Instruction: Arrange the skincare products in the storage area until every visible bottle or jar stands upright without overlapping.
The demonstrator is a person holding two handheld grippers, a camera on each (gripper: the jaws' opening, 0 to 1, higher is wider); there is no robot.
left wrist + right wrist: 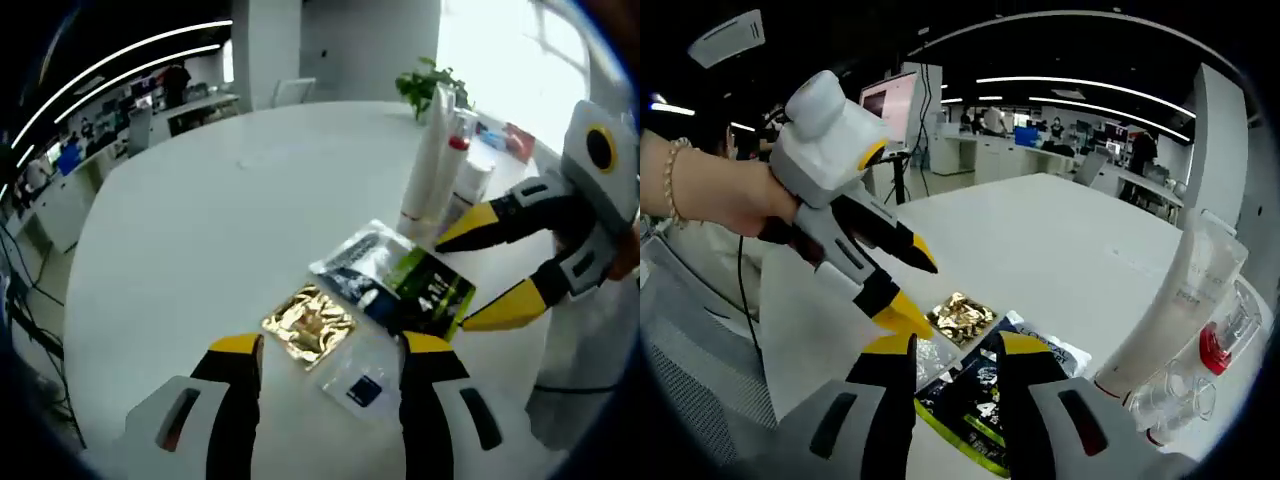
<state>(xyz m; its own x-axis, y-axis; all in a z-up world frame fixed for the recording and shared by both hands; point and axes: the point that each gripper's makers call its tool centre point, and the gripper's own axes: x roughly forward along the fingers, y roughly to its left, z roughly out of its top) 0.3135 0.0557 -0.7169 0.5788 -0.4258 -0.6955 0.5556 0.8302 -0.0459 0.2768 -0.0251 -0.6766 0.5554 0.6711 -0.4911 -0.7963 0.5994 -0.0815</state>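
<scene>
Flat sachets lie in a cluster on the white table: a gold foil one, a clear one with a dark square, a silver-black one and a black-green one. My left gripper hovers open over the gold and clear sachets. My right gripper comes in from the right, open, its tips either side of the black-green sachet. Behind stand tall white tubes and a clear bottle with a red cap, all upright. The right gripper view shows the right gripper and the left gripper, both open.
A small green plant and coloured packets sit at the table's far side. Much bare tabletop lies to the left of the sachets. A hand with a bracelet holds the left gripper. Office desks and monitors stand beyond.
</scene>
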